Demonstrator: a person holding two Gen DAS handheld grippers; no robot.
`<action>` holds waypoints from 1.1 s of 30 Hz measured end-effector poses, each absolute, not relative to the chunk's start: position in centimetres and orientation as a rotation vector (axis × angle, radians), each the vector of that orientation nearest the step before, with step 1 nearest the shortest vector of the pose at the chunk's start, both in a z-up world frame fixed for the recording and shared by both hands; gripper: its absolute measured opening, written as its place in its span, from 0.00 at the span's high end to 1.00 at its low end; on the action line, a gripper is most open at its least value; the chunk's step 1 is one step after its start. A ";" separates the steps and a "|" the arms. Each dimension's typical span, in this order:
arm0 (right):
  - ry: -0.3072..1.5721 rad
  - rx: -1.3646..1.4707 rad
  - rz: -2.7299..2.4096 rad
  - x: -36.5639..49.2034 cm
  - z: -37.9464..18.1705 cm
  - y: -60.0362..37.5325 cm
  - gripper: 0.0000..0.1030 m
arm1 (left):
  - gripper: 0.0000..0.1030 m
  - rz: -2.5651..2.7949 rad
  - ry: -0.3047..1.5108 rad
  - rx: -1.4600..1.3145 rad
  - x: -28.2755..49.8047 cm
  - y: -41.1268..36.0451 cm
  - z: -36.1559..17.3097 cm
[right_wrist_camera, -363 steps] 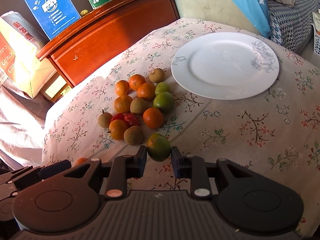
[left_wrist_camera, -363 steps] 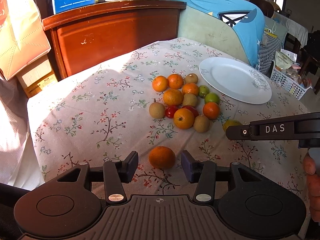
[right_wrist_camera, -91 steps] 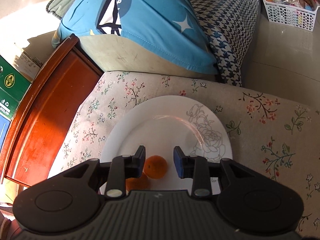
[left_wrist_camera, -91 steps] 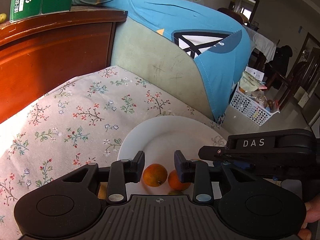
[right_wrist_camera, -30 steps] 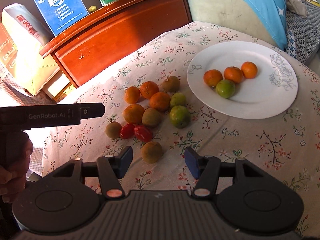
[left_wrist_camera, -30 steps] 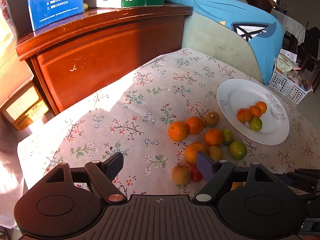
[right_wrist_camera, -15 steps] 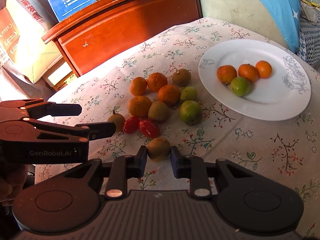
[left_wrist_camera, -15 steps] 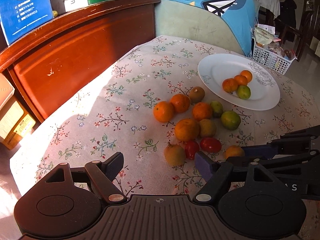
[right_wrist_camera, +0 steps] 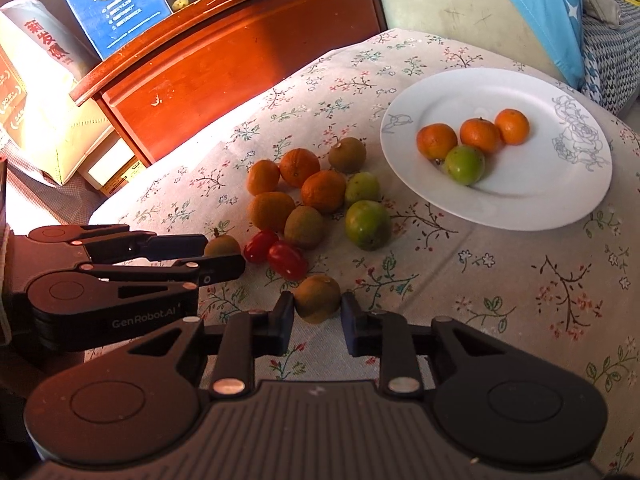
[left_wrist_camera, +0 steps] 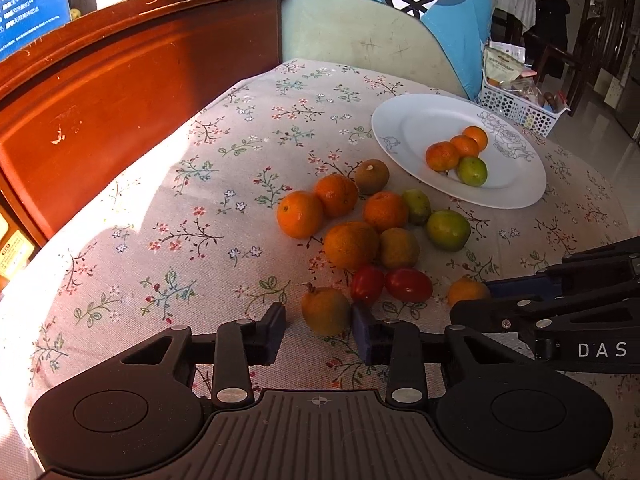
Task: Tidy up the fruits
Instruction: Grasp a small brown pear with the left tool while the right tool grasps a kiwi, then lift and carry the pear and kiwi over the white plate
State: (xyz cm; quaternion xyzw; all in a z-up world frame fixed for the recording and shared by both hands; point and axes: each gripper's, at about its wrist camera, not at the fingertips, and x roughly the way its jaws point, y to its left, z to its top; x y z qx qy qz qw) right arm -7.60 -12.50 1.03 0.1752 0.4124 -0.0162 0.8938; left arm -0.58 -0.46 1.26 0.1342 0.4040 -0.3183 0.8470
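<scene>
A flowered cloth (left_wrist_camera: pixel 208 216) covers the worktop, which stands against a red-brown wooden headboard (left_wrist_camera: pixel 132 76) with blue and green cartons on top, and a blue cushion (left_wrist_camera: pixel 452 12) leans behind it. Toward the far right of the cloth sits a white plate (right_wrist_camera: pixel 532 204) carrying three small oranges and one green fruit (right_wrist_camera: pixel 465 165), all touching in a little cluster.

Beside the plate, on the cloth, lies a loose heap of fruit: several oranges, brownish round ones, two greenish ones and two red tomatoes (right_wrist_camera: pixel 287 260) at the near edge.

The left claw (left_wrist_camera: pixel 319 330) is spread, its fingers on either side of a brown stemmed fruit (left_wrist_camera: pixel 325 310); the right finger is at the fruit's side while a gap shows on the left.

The right claw (right_wrist_camera: pixel 317 318) is closed in around a brownish-orange fruit (right_wrist_camera: pixel 318 298) just in front of the tomatoes, both fingers against its sides. The fruit seems to rest on the cloth, though I cannot tell for sure.

The two claws are close together, side by side.
</scene>
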 end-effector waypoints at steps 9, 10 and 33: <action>0.855 0.368 -0.034 -7.6 1.0 -12.6 0.76 | 0.70 -0.663 0.839 0.275 -0.7 -0.7 1.1; 0.855 0.367 -0.034 -7.6 1.0 -12.6 0.76 | 0.70 -0.662 0.835 0.279 -0.7 -0.8 1.1; 0.776 0.396 -0.043 -8.2 3.4 -13.6 0.76 | 0.76 -0.647 0.796 0.245 -1.4 -1.6 3.9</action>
